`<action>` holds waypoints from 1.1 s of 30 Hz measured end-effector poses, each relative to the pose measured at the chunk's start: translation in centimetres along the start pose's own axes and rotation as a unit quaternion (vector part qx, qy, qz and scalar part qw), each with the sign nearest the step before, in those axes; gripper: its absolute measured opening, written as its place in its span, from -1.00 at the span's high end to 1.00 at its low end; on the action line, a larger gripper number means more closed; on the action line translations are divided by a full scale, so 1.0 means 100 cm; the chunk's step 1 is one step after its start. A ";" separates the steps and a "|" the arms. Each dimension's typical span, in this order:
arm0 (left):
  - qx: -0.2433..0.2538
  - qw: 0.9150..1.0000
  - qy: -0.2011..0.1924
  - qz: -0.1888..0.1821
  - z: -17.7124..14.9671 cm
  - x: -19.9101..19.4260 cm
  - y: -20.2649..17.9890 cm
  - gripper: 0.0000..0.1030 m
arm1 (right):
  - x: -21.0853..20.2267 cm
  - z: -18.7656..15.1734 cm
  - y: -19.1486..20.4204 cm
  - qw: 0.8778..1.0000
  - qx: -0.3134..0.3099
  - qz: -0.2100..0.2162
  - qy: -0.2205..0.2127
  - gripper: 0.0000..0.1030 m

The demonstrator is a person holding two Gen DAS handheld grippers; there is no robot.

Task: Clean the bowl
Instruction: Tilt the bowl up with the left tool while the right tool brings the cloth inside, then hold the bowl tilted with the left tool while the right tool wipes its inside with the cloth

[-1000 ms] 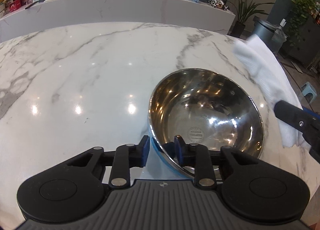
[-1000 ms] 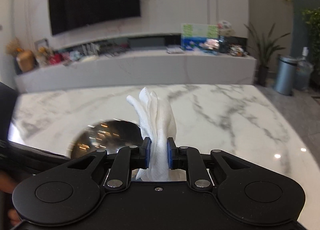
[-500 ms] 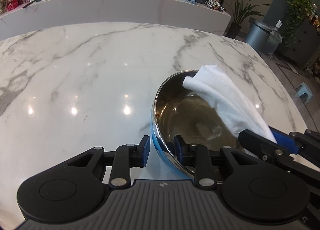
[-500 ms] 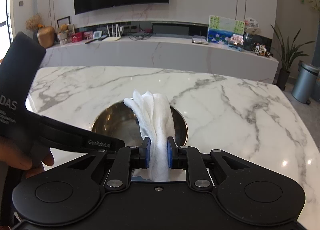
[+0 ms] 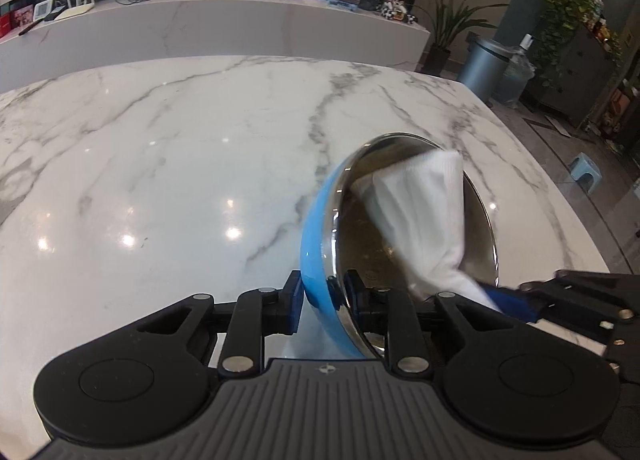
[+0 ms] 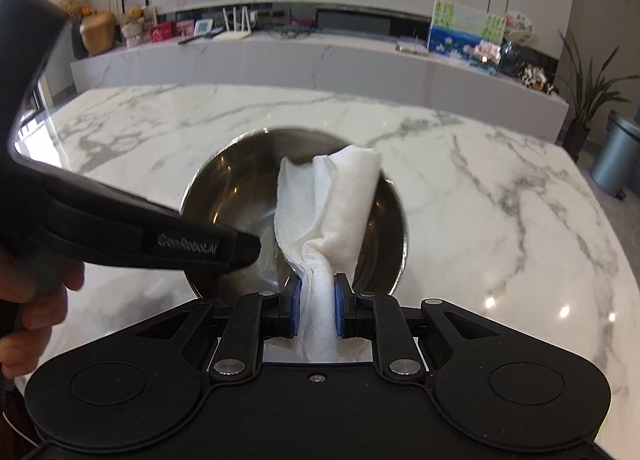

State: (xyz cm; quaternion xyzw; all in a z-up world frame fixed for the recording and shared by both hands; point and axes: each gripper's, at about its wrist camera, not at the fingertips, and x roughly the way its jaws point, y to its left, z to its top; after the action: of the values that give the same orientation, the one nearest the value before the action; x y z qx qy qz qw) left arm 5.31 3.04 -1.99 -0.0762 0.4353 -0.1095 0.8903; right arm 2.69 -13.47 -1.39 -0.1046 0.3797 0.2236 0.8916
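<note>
Now, left to right. Left tongs [image 5: 321, 302] straddle the near rim of the bowl [image 5: 320, 228], one pad on the blue outer wall, the other inside against the steel; jaws closing on the rim, pads look to be pressing it. Bowl tipped up on the worktop [image 5: 160, 164], its mouth facing right, toward the other hand. In the right wrist view the left tongs [image 6: 244, 248] reach in from the left at the bowl [image 6: 224, 196] edge, with the person's hand [image 6: 36, 300] behind them.

Right tongs [image 5: 516, 300] come in from the right, nearly closed and pinching a white cloth [image 5: 424, 220]. From their own camera, right tongs [image 6: 317, 310] grip the bunched cloth [image 6: 332, 204], whose long axis runs straight ahead into the bowl; free end lies against the far inner wall.

Judgement: bowl lies directly ahead of and below the right tongs, so the right hand does the wiping and the left only steadies. Sweep around the wall comes next.
</note>
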 end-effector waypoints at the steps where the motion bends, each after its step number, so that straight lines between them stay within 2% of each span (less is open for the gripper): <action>1: 0.002 1.000 -0.001 -0.003 0.000 -0.001 -0.001 0.64 | 0.002 -0.001 0.001 1.000 -0.001 0.002 0.007 0.72; 9: 0.009 1.000 -0.003 -0.006 -0.001 -0.001 -0.003 0.65 | 0.007 -0.006 0.006 1.000 -0.010 0.002 0.020 0.69; 14: 0.012 1.000 -0.003 -0.003 -0.002 -0.001 -0.004 0.65 | -0.001 -0.006 0.010 1.000 -0.025 -0.014 -0.006 0.41; 16: 0.010 1.000 -0.002 -0.003 -0.002 -0.001 -0.004 0.65 | -0.004 -0.007 0.013 0.999 -0.035 -0.020 -0.018 0.39; 20: 0.012 1.000 -0.001 -0.001 -0.001 -0.001 -0.005 0.65 | -0.005 -0.009 0.017 0.997 -0.062 -0.026 -0.039 0.39; 24: 0.016 1.000 -0.002 0.000 -0.002 -0.001 -0.006 0.65 | -0.001 -0.007 0.018 0.996 -0.069 -0.028 -0.040 0.46; 29: 0.015 1.000 -0.002 0.001 -0.003 -0.002 -0.010 0.65 | 0.006 -0.004 0.012 0.998 -0.047 -0.025 -0.023 0.57; 33: 0.013 1.000 0.000 -0.003 -0.003 -0.002 -0.012 0.65 | 0.011 -0.003 0.008 0.999 -0.030 -0.026 -0.004 0.58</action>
State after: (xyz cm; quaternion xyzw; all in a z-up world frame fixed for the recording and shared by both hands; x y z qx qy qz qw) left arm 4.82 1.96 -1.75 -0.0660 0.4335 -0.1176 0.8910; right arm 2.74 -12.53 -2.39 -0.1407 0.3666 0.2123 0.8948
